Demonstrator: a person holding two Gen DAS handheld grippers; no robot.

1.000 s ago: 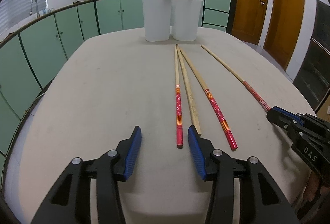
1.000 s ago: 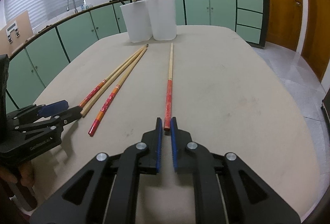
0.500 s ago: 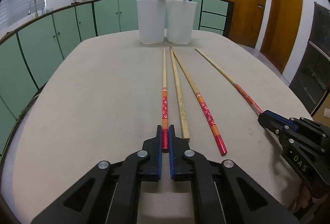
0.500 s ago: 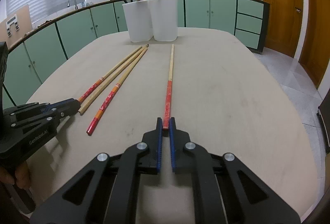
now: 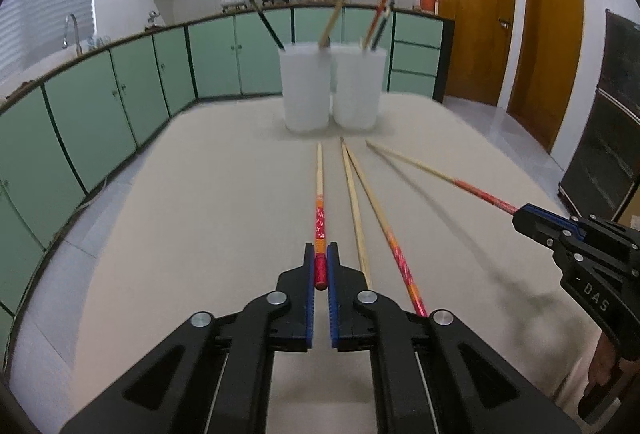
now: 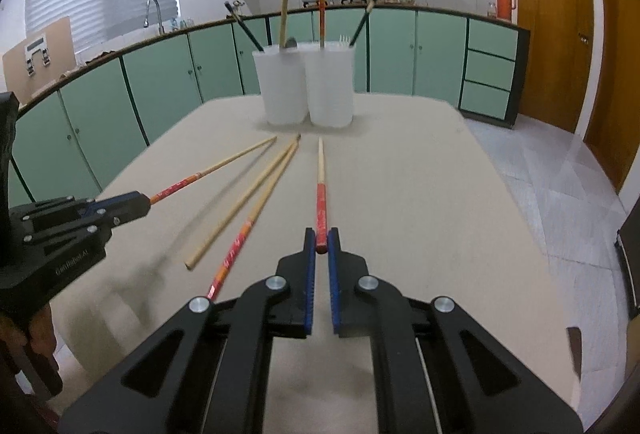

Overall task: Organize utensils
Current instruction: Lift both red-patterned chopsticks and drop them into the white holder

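Observation:
My left gripper point(image 5: 320, 254) is shut on the red end of a flowered chopstick point(image 5: 319, 202) and holds it lifted off the table. My right gripper point(image 6: 321, 240) is shut on the red end of another chopstick point(image 6: 321, 190), also lifted. The right gripper also shows in the left wrist view point(image 5: 520, 216), and the left gripper shows in the right wrist view point(image 6: 142, 203). A plain wooden chopstick point(image 5: 354, 206) and a red-ended chopstick point(image 5: 384, 226) lie on the beige table point(image 5: 200, 214). Two white cups point(image 5: 306, 88) point(image 5: 358, 86) holding utensils stand at the far end.
Green kitchen cabinets point(image 5: 100, 102) curve round the left and back. Wooden doors point(image 5: 476, 10) are at the right. The table's right edge point(image 6: 540, 234) drops to a tiled floor.
The left gripper shut on the flowered chopstick a second ago. Both grippers have since raised their chopsticks off the table, tips pointing toward the cups.

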